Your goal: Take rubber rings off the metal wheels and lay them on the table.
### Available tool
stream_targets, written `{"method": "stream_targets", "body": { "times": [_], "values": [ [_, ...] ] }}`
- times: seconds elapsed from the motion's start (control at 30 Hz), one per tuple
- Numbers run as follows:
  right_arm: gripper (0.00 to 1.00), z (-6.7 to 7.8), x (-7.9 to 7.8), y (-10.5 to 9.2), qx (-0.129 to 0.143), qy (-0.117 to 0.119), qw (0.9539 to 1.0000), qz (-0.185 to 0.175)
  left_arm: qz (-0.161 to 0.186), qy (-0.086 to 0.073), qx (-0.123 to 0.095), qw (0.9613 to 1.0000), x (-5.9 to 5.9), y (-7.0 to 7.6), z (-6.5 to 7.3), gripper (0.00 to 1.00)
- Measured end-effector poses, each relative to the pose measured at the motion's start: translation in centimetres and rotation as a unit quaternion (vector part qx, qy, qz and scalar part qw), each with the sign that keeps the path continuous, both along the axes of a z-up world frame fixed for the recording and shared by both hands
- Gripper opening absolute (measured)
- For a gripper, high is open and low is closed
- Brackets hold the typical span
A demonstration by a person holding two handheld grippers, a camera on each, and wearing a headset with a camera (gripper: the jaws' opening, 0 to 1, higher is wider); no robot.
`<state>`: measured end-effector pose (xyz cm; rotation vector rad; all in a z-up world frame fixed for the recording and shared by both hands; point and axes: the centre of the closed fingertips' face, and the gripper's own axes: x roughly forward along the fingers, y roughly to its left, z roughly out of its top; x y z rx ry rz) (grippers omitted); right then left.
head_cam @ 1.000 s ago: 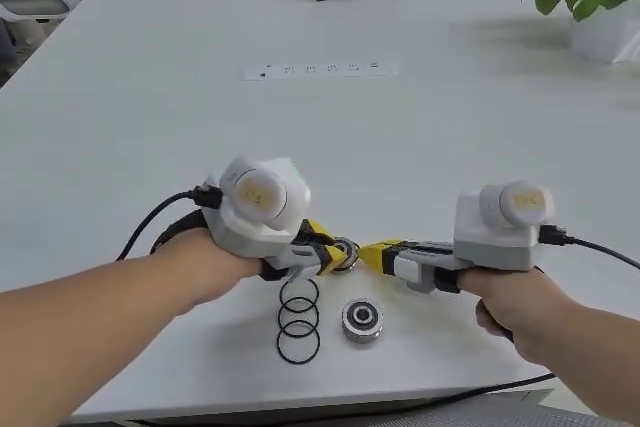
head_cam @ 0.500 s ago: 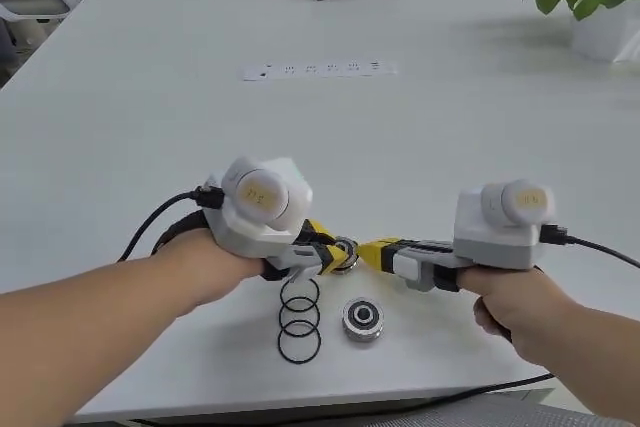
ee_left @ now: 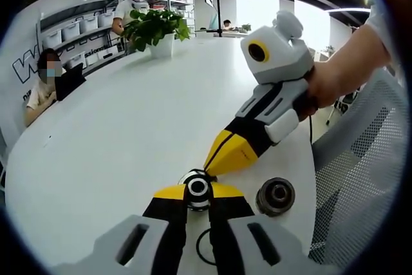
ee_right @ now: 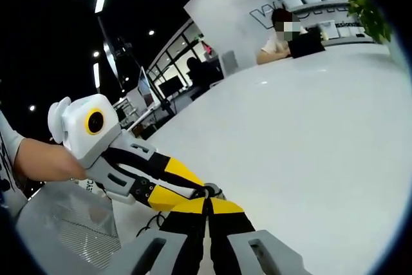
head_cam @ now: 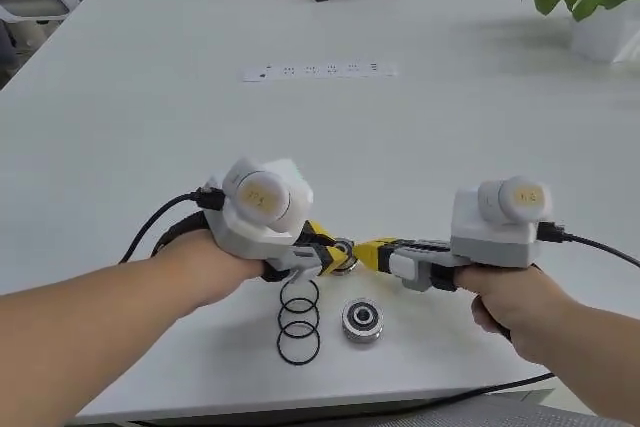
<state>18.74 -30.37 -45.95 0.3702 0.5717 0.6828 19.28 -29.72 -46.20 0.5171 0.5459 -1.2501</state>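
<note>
1. Left gripper (head_cam: 330, 257), lower centre-left of the head view. The jaws are narrow and clamp the held wheel by its rim.

2. Loose rings (head_cam: 299, 318), three of them, below the left gripper. They lie flat on the table (head_cam: 200, 97) in a short column that runs toward the bottom of the frame.

3. Held wheel (head_cam: 344, 248), lower centre, raised off the table between the two grippers. In the left gripper view its round face and dark bore look back at the camera, so we judge that the axle lies along that gripper's length. It is a squat disc with no real long axis. We take the dark band (ee_left: 193, 173) around its edge for the rubber ring.

4. Spare wheel (head_cam: 362, 318), just right of the rings. It lies flat with its bore up.

5. Right gripper (head_cam: 365, 250), lower centre-right. The jaws are drawn together to a point at the wheel's rim. We cannot tell whether rubber is caught between them.

6. Handling note. We keep the left clamp firm and the wheel steady. We nip the band only, peel it sideways over the rim rather than straight out, then lay it beside the column of rings.
</note>
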Motion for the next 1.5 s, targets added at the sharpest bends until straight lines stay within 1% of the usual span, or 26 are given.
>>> {"method": "stream_targets", "body": {
  "times": [0.3, 0.37, 0.4, 0.43, 0.47, 0.53, 0.57, 0.6, 0.63, 0.83, 0.97, 1.07, 1.17, 1.2, 1.27, 1.37, 1.43, 1.5],
  "values": [
    [0.00, 0.2, -0.2, 0.3, -0.001, -0.006, 1.0000, 0.005, -0.001, -0.002, 0.001, 1.0000, -0.1, 0.0, 0.0, 0.07],
    [0.00, 0.5, -0.2, 0.6, 0.005, -0.007, 0.9999, 0.008, -0.001, -0.002, 0.000, 1.0000, -0.1, 0.0, 0.0, 0.07],
    [0.00, 0.8, -0.3, 0.9, 0.010, -0.009, 0.9998, 0.014, -0.001, -0.002, 0.000, 1.0000, -0.1, 0.0, 0.0, 0.07],
    [0.00, 1.2, -0.7, 1.6, 0.019, -0.005, 0.9994, 0.029, -0.001, -0.002, 0.000, 1.0000, -0.1, 0.0, 0.0, 0.07],
    [0.00, 1.3, -0.2, 1.3, -0.003, -0.031, 0.9991, 0.028, 0.000, -0.002, 0.001, 1.0000, -0.1, 0.0, 0.0, 0.07],
    [0.00, 1.4, -0.5, 1.4, 0.014, -0.019, 0.9992, 0.032, 0.001, -0.002, -0.001, 1.0000, -0.1, 0.0, 0.0, 0.07],
    [0.00, 1.9, -0.7, 1.8, 0.035, -0.015, 0.9987, 0.033, 0.001, -0.002, 0.000, 1.0000, -0.1, 0.0, -0.1, 0.07],
    [0.00, 1.7, -0.6, 1.6, 0.016, -0.021, 0.9991, 0.033, 0.001, -0.002, 0.001, 1.0000, -0.1, 0.0, -0.1, 0.07],
    [0.00, 1.7, -0.6, 1.6, 0.011, -0.025, 0.9990, 0.034, 0.001, -0.002, 0.001, 1.0000, -0.2, 0.0, -0.1, 0.07],
    [0.00, 1.8, -0.7, 1.3, 0.022, -0.021, 0.9991, 0.030, 0.003, -0.002, 0.002, 1.0000, -0.2, 0.0, -0.1, 0.07],
    [0.00, 1.7, -0.6, 0.9, 0.017, -0.025, 0.9993, 0.022, 0.007, 0.000, 0.001, 1.0000, -0.2, 0.0, -0.1, 0.07],
    [0.00, 1.3, -0.3, 0.2, 0.002, -0.024, 0.9996, 0.013, 0.008, -0.003, 0.002, 1.0000, -0.2, 0.0, -0.1, 0.07],
    [0.00, 0.9, -0.2, 0.0, -0.001, -0.019, 0.9998, 0.008, 0.005, -0.007, 0.005, 0.9999, -0.1, 0.0, 0.0, 0.07],
    [0.00, 0.8, -0.3, -0.1, -0.004, -0.018, 0.9998, 0.006, -0.002, -0.012, 0.007, 0.9999, -0.2, 0.0, 0.0, 0.07],
    [0.00, 0.8, -0.3, 0.0, 0.001, -0.017, 0.9999, 0.003, -0.006, -0.016, 0.009, 0.9998, -0.2, 0.0, 0.0, 0.08],
    [0.00, 0.9, -0.2, 0.0, 0.003, -0.018, 0.9998, 0.000, -0.008, -0.016, 0.011, 0.9998, -0.2, 0.2, 0.1, 0.08],
    [0.00, 1.0, -0.2, 0.0, 0.005, -0.017, 0.9998, -0.002, -0.013, -0.015, 0.012, 0.9997, -0.3, 0.3, 0.2, 0.10],
    [0.00, 1.0, -0.2, 0.1, 0.006, -0.017, 0.9998, -0.003, -0.016, -0.018, 0.013, 0.9996, -0.4, 0.3, 0.3, 0.11]
  ]
}}
